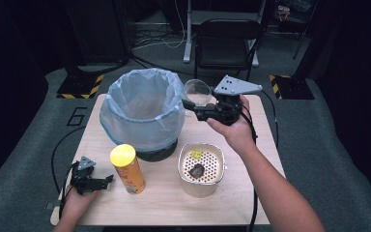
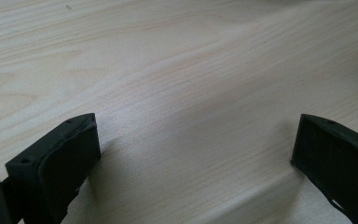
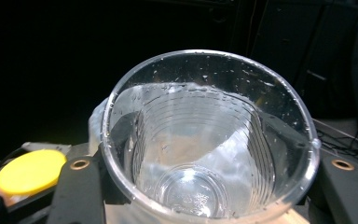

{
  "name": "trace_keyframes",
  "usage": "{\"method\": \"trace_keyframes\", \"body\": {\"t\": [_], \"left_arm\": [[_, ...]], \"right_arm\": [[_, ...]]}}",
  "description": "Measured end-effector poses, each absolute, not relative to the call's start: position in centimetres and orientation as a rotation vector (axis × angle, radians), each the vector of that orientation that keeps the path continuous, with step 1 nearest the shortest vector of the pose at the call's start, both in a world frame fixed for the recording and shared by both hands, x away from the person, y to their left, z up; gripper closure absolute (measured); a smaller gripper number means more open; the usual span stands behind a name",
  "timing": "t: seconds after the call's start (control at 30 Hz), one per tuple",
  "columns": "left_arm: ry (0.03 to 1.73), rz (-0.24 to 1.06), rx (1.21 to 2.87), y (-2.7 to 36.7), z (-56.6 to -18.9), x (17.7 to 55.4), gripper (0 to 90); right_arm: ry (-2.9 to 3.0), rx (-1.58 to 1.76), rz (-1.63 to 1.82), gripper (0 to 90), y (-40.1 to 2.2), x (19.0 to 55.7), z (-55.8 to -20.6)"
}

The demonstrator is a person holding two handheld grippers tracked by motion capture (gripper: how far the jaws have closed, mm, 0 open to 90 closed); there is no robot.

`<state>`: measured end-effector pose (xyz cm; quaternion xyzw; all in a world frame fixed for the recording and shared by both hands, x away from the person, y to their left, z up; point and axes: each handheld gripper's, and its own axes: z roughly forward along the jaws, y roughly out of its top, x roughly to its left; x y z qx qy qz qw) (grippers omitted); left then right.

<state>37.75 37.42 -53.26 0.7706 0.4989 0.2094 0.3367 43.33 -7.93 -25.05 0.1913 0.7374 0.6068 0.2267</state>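
Clear cup (image 1: pixel 196 92) beside bin's rim (image 1: pixel 176 82)

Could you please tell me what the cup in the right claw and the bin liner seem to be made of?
Cup: apparently thin clear plastic, glossy, with ribbed walls and droplets inside; you see through it. Bin liner: seemingly thin pale blue plastic film, translucent and crinkled, folded over the rim.

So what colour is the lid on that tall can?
Yellow lid, clearest in the high view.
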Motion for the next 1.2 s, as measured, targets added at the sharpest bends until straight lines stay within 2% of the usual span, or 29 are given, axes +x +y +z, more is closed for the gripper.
{"method": "trace_keyframes", "body": {"t": [0.43, 0.87, 1.2], "left_arm": [[1.300, 0.547, 2.007, 37.4, -53.3, 37.8, 0.7], [1.302, 0.550, 2.008, 37.4, -53.2, 37.8, 1.1], [1.279, 0.545, 2.022, 37.4, -53.0, 36.9, 7.0]], "right_arm": [[2.025, 0.524, 1.672, 35.5, -4.8, 45.8, -22.2], [2.073, 0.485, 1.693, 35.1, -0.4, 47.1, -22.8], [2.108, 0.489, 1.699, 34.7, 2.6, 48.0, -23.4]]}}
